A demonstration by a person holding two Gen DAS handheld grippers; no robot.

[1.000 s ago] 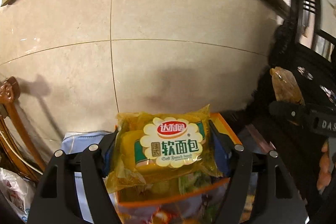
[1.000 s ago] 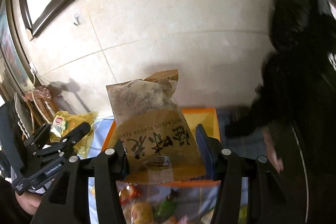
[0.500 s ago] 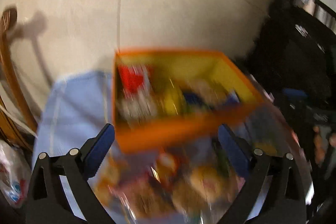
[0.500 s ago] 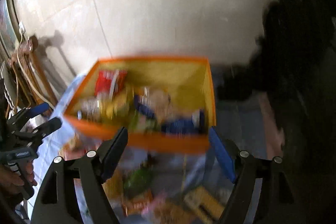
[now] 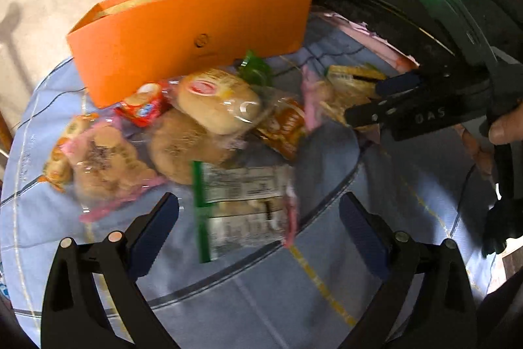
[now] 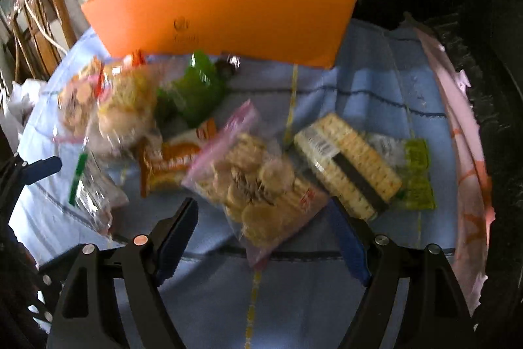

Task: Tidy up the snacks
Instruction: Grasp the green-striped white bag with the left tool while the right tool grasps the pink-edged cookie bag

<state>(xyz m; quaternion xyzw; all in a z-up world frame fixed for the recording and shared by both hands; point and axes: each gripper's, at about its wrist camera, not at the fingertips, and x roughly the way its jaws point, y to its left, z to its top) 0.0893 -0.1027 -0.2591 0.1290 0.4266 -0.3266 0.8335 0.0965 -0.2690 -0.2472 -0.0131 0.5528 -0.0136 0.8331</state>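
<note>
An orange box (image 5: 183, 31) stands at the back of a blue cloth, also in the right wrist view (image 6: 228, 15), with snacks inside. Loose snacks lie in front of it. My left gripper (image 5: 260, 223) is open and empty, low over a clear packet with a green strip (image 5: 242, 205). Bread buns in wrappers (image 5: 215, 100) lie beyond it. My right gripper (image 6: 264, 234) is open and empty, its jaws either side of a clear bag of round biscuits (image 6: 258, 185). A cracker sleeve (image 6: 346, 162) lies to its right.
A green packet (image 6: 193, 90) and an orange wrapper (image 6: 173, 156) lie mid-cloth. A pink cloth edge (image 6: 457, 133) runs along the right. A wooden chair (image 6: 42, 22) stands at the left. The tiled wall is behind the box. Dark furniture is at the right.
Both grippers let go of their packets, the yellow bread pack and the brown bag, over the box. Both then dropped down toward the loose snacks on the cloth.
</note>
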